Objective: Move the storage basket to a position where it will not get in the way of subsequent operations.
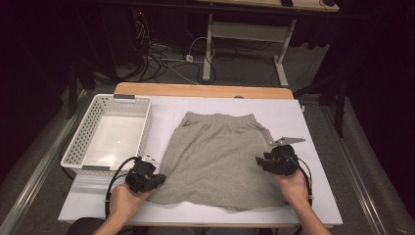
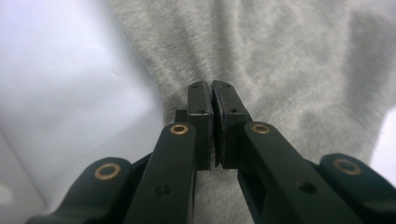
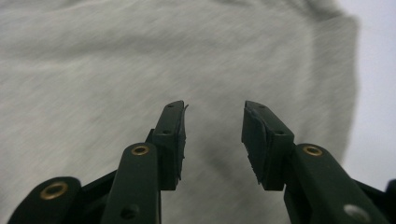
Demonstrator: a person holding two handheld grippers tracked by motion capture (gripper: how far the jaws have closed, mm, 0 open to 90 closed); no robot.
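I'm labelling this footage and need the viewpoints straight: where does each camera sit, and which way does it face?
High view: above the person's side, facing forward and down on the table, grey shorts and white basket; forearms, left gripper and right gripper show.
Left gripper view: rides the left gripper, looking along jaws shut on the shorts' edge.
Right gripper view: rides the right gripper, looking along parted jaws above the fabric.
Shared: all three show the shorts.
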